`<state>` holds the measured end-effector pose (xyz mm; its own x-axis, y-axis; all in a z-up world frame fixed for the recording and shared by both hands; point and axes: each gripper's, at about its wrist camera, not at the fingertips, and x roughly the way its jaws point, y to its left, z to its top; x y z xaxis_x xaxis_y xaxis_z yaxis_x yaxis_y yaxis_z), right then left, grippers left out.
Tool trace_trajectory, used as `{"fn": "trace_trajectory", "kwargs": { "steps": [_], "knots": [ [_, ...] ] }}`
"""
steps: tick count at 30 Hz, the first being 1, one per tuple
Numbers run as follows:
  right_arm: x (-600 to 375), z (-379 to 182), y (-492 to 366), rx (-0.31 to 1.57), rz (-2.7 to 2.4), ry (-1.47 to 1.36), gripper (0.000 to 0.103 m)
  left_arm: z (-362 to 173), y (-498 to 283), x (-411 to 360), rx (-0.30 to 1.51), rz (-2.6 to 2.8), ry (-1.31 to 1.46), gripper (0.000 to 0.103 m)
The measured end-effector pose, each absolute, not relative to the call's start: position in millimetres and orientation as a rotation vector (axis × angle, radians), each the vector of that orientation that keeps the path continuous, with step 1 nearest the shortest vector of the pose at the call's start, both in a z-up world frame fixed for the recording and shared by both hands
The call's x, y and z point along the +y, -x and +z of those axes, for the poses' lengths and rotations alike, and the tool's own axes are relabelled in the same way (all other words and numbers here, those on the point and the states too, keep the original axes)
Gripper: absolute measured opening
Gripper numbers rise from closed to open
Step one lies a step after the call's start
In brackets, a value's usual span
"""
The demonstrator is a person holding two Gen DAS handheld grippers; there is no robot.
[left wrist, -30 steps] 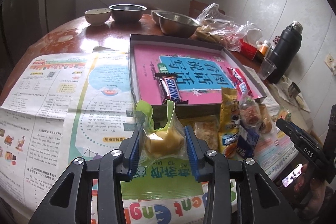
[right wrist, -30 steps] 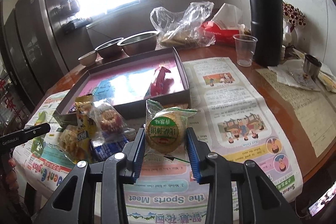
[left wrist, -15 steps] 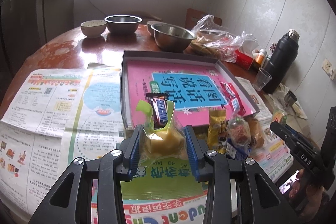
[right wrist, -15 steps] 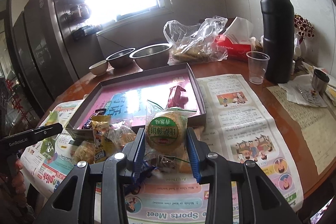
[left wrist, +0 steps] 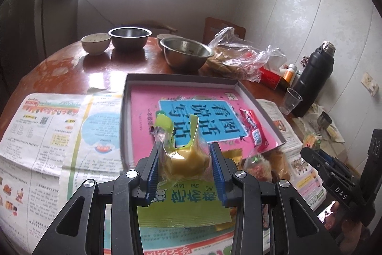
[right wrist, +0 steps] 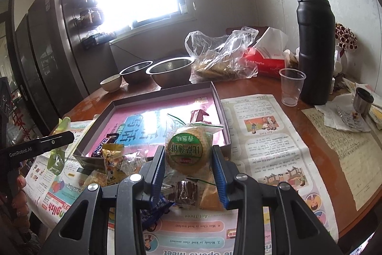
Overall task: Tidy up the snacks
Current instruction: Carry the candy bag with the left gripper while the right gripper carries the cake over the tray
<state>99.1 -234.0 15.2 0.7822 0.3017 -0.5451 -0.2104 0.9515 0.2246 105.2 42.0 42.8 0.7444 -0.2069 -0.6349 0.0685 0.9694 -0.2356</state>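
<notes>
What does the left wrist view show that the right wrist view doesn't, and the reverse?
Left wrist only: the left gripper shut on the yellow cake packet, and a wall socket.
Right wrist only: the right gripper shut on the round biscuit packet, and the Snickers bar.
Both: the pink-lined box, steel bowls, black flask, plastic cup.

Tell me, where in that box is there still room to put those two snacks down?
The pink box is mostly bare: its whole left side and far end, towards the steel bowl, are free. A red bar lies along its right wall, and a chocolate bar sits at the near left corner. The snack pile in front of the box is crowded.
</notes>
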Motion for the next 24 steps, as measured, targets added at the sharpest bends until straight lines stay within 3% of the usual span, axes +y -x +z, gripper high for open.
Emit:
{"fn": "trace_trajectory", "kwargs": {
  "steps": [24],
  "knots": [
    [-236, 27, -139, 0.585, 0.241, -0.165, 0.038, 31, -164, 29, 0.698, -0.191, 0.232, 0.040]
  ]
}}
